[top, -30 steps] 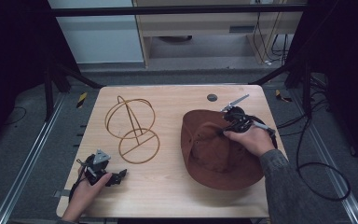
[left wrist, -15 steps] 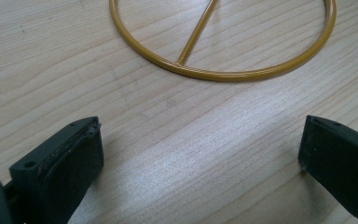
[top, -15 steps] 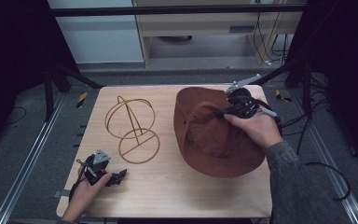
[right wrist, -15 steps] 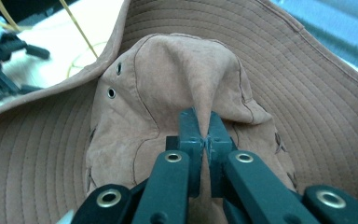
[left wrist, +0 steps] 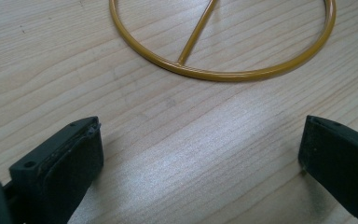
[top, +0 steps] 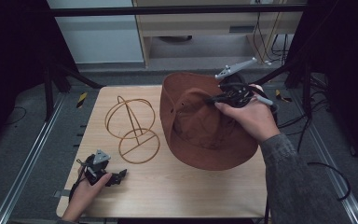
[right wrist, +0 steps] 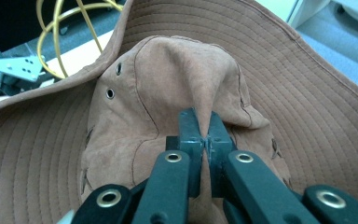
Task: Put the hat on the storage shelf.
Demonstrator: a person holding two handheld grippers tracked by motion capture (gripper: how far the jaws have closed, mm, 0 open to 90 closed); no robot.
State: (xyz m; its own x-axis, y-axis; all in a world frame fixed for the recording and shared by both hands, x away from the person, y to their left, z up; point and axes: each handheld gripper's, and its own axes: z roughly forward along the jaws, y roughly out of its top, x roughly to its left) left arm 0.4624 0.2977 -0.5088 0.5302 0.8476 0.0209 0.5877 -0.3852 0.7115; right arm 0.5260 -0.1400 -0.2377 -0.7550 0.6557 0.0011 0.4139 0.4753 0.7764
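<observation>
A brown wide-brimmed hat (top: 200,130) hangs tilted above the right half of the table, its brim trailing down toward the wood. My right gripper (top: 213,100) is shut on a pinched fold of the hat's crown (right wrist: 186,88); the fabric is squeezed between the two jaws. A yellow wire hat stand (top: 133,123) with a ring base stands left of the hat. My left gripper (top: 120,176) rests at the table's front left, open, nothing between its jaws. The stand's base ring (left wrist: 223,70) lies just ahead of it.
The wooden table (top: 177,191) has free room along its front. A cabinet (top: 205,23) and cables sit beyond the far edge, and dark frame posts (top: 51,88) flank the table. My left gripper's grey plate (right wrist: 14,67) is visible past the hat brim.
My right gripper has lifted the hat by its crown off the table and carried it up and back. The hat now hangs tilted. The left gripper has stayed put.
</observation>
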